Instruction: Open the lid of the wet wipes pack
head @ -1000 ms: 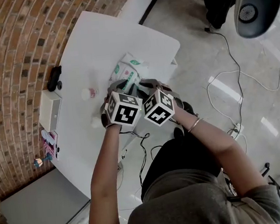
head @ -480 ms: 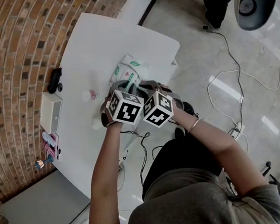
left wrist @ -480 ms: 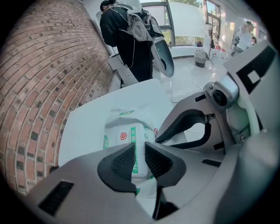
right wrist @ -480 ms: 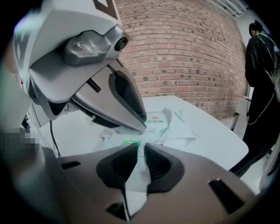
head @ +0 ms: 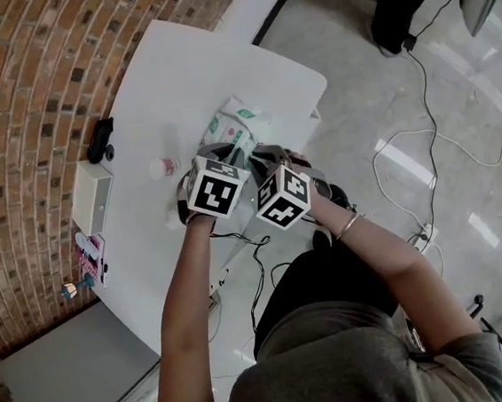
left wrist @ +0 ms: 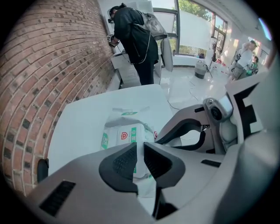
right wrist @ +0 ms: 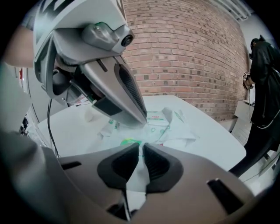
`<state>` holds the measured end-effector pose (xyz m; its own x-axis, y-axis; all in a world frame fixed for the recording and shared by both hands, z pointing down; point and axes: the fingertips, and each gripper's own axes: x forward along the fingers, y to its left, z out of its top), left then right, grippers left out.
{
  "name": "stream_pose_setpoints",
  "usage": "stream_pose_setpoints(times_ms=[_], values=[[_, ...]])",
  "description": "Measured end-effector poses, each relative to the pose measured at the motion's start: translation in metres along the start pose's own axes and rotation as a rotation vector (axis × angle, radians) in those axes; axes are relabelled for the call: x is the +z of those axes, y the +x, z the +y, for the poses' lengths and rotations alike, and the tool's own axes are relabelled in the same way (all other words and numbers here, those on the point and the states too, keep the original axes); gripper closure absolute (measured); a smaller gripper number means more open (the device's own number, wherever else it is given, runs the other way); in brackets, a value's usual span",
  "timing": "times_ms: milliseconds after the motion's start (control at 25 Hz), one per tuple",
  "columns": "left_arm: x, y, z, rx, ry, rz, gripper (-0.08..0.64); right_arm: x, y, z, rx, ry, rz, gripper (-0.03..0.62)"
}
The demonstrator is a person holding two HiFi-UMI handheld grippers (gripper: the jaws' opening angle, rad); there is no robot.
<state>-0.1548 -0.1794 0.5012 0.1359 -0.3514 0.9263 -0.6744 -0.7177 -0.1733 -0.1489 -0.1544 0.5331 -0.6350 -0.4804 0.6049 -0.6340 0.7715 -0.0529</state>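
The wet wipes pack, white with green and red print, lies on the white table. Both grippers hover over its near end, side by side. My left gripper points steeply down; its pads stand almost together with the pack's white film between them. My right gripper is closing, and a thin white flap of the pack runs up between its pads. A green patch shows just beyond those pads. In the head view the marker cubes hide both sets of fingertips.
A small white bottle stands left of the pack. A white box and a black object sit near the brick wall. Cables trail over the floor on the right. A person in black stands beyond the table.
Both grippers stay over the pack's near end. The left gripper's marker cube has tipped slightly. The pack has not moved.
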Motion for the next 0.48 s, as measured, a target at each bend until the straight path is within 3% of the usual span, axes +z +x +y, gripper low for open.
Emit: stream_pose_setpoints(times_ms=[480], values=[[0.0011, -0.0019, 0.0033, -0.085, -0.07, 0.004, 0.5, -0.0007, 0.0001, -0.0009, 0.001, -0.036, 0.0, 0.549]])
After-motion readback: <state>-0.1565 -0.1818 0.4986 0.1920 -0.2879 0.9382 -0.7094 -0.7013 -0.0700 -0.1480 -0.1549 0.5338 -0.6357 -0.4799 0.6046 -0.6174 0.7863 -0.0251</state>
